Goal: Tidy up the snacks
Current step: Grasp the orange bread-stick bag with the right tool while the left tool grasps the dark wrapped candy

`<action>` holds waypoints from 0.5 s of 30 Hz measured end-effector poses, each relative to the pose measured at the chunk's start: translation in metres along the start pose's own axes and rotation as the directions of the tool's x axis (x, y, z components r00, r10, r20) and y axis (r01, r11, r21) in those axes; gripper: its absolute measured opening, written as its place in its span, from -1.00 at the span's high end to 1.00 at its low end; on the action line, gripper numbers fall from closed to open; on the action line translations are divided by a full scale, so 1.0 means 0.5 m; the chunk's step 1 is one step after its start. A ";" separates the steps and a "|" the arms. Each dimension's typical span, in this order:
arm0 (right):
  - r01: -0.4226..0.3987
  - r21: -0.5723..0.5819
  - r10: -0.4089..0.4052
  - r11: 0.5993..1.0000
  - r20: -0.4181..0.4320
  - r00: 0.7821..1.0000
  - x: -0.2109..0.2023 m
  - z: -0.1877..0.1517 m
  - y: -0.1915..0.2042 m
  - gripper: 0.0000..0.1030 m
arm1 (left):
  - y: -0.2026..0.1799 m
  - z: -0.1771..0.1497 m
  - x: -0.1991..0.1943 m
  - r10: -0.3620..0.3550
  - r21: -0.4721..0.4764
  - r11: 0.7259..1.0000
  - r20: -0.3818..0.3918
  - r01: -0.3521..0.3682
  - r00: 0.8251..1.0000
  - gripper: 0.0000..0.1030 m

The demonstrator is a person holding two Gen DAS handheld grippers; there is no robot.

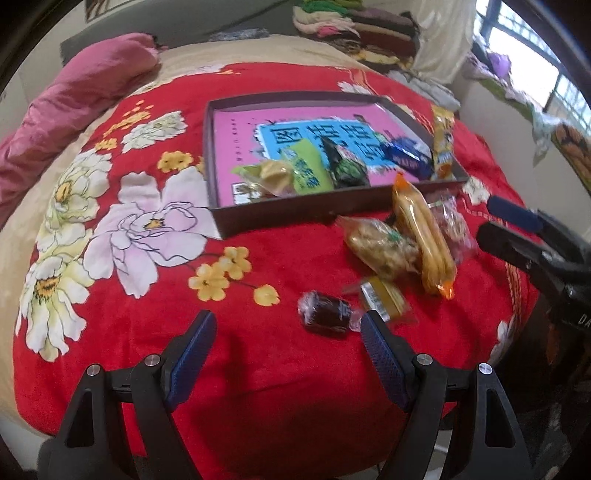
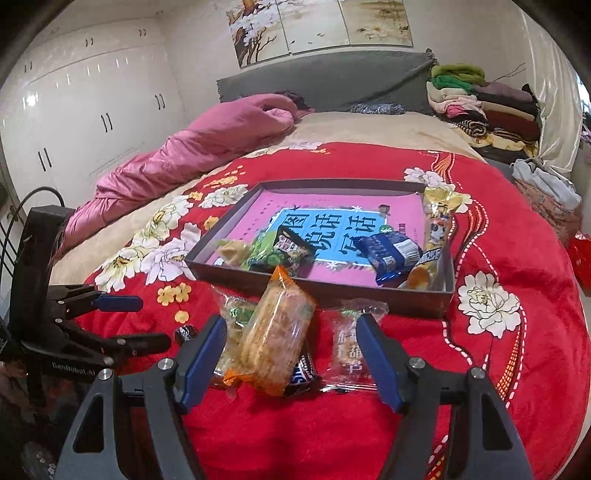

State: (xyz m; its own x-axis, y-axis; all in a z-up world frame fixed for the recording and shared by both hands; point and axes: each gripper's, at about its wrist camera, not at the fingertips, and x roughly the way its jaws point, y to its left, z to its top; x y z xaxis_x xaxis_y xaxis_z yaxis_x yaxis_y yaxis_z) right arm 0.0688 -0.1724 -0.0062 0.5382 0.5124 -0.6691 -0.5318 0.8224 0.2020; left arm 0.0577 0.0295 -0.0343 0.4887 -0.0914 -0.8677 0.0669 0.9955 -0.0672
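Red floral blanket, left gripper jaws spread empty, right gripper jaws wide around snack pile, gripping nothing

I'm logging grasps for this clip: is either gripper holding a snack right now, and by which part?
Nothing is held. The left gripper and right gripper are both open above loose snacks on the red blanket.

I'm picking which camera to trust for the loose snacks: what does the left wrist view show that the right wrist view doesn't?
Only the left wrist view shows the whole dark brown wrapped candy by the open left gripper, and a window.

Only the right wrist view shows the white wardrobe and the wall paintings.

Both show the tray holding snacks, the orange-ended packet outside it, and the red floral blanket.
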 end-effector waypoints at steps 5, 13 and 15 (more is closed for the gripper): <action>-0.008 0.007 0.008 1.000 -0.021 1.000 0.011 -0.003 0.000 -0.40 | -0.016 -0.004 0.017 0.001 0.037 0.999 -0.020 0.000 1.000 -0.58; -0.050 0.029 0.052 0.998 -0.064 0.997 0.042 -0.006 -0.001 -0.40 | -0.019 -0.010 0.041 -0.027 0.020 0.999 -0.039 0.028 0.999 -0.58; -0.061 0.041 0.064 0.997 -0.072 0.995 0.049 -0.007 -0.003 -0.40 | -0.017 -0.008 0.043 -0.037 0.014 0.999 -0.030 0.038 0.999 -0.54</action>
State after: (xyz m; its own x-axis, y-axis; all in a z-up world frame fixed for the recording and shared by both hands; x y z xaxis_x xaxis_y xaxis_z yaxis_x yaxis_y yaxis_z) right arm 0.0807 -0.1620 -0.0253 0.4544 0.5449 -0.7047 -0.5368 0.7988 0.2715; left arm 0.0642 0.0192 -0.0541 0.4594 -0.1276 -0.8790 0.0976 0.9909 -0.0928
